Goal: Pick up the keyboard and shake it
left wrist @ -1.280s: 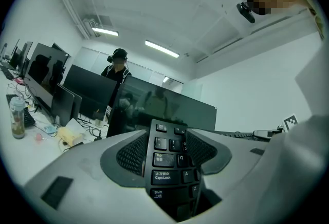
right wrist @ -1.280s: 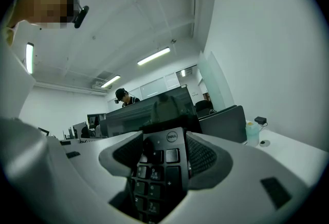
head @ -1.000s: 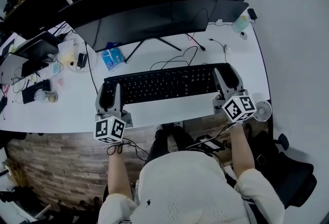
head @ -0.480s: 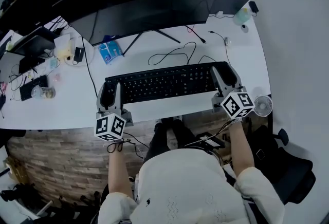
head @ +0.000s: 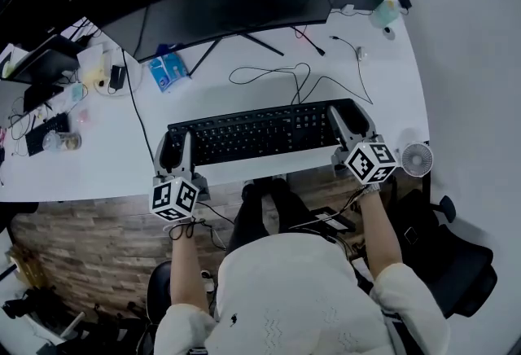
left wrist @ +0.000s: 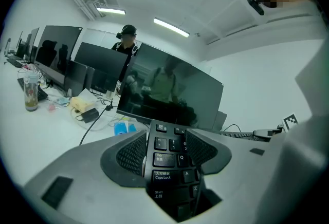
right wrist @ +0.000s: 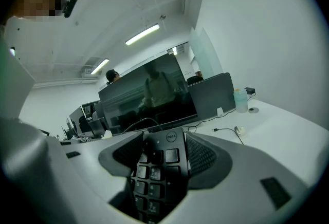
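- You are clamping the left gripper [head: 173,151] onto the left end of the keyboard [head: 252,133], its jaws pressing in on either side of the Caps Lock keys.
- You are clamping the right gripper [head: 352,127] onto the right end, its jaws squeezing the number pad.
- The keyboard is spanning between both grippers over the near edge of the white desk [head: 98,158], in front of the monitor [head: 236,11]; whether it is touching the desk isn't showing.
- A small fan [head: 416,159] is sitting just beside the right gripper.

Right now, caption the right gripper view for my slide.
Right gripper clamped on the black keyboard's numpad end, monitor behind.
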